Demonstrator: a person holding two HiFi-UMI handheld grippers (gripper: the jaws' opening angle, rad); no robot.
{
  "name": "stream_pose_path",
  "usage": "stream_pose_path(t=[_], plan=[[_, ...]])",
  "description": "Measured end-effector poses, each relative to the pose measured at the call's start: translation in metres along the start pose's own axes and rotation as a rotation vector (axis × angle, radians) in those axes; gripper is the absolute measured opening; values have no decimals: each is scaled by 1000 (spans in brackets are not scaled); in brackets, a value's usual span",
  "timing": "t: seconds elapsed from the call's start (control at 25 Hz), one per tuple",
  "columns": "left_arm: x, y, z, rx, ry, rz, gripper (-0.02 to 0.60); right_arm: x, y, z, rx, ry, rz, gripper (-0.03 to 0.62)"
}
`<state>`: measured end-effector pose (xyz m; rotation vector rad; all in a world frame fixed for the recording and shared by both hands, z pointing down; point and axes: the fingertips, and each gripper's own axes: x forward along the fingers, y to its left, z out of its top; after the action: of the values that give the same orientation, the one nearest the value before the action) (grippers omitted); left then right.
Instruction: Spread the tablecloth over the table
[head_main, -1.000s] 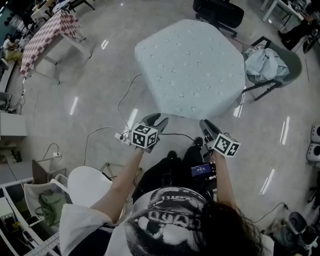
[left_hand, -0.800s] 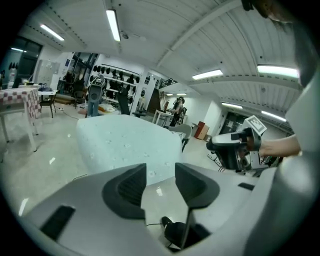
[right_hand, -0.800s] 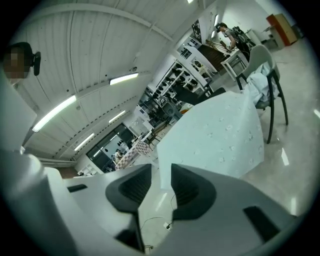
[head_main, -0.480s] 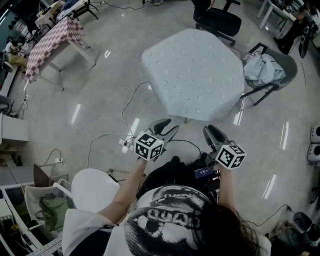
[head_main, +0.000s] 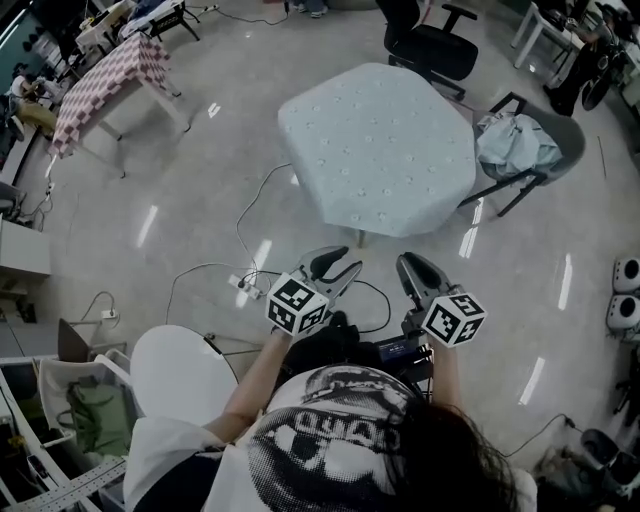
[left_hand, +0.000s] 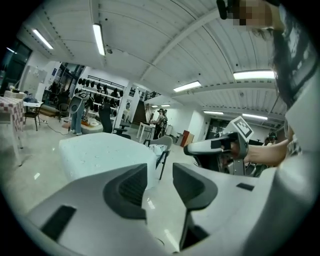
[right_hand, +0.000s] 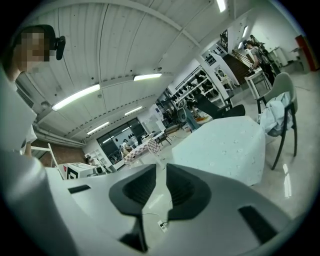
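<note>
The pale blue-green tablecloth (head_main: 375, 150) lies spread over the table, hanging down its sides. It also shows in the left gripper view (left_hand: 102, 152) and in the right gripper view (right_hand: 225, 145). Both grippers hang in the air in front of the person, short of the table's near edge and touching nothing. My left gripper (head_main: 335, 265) (left_hand: 160, 170) has a clear gap between its jaws, which have just been closing, and nothing is in it. My right gripper (head_main: 412, 268) (right_hand: 161, 172) has also just been closing, down to a narrow empty gap.
A grey chair (head_main: 530, 140) with a bundled cloth on it stands right of the table, and a black office chair (head_main: 430, 45) behind it. A checkered table (head_main: 105, 75) is far left. Cables and a power strip (head_main: 247, 287) lie on the floor below the grippers. A white round seat (head_main: 180, 375) is at lower left.
Both grippers have risen towards the head camera and sit a little further back from the table. Both jaw gaps look narrower than before, the right one most.
</note>
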<state>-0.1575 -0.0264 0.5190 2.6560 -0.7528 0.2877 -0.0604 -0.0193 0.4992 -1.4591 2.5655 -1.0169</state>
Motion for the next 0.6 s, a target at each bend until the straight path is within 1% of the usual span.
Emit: stream_pose_path(t=[0.12, 0.2, 0.36, 0.44, 0.6], plan=[[5, -25, 4, 18, -16, 5, 144, -19, 6, 6, -11, -16, 37, 51], [8, -45, 7, 40, -17, 8, 136, -36, 8, 9, -39, -22, 47, 43], [7, -79, 13, 126, -4, 20, 123, -69, 13, 8, -145, -44, 40, 32], [5, -94, 14, 157, -5, 35, 101, -86, 16, 4, -181, -51, 43, 32], [-1, -126, 13, 184, -27, 57, 72, -117, 23, -7, -180, -70, 87, 28]])
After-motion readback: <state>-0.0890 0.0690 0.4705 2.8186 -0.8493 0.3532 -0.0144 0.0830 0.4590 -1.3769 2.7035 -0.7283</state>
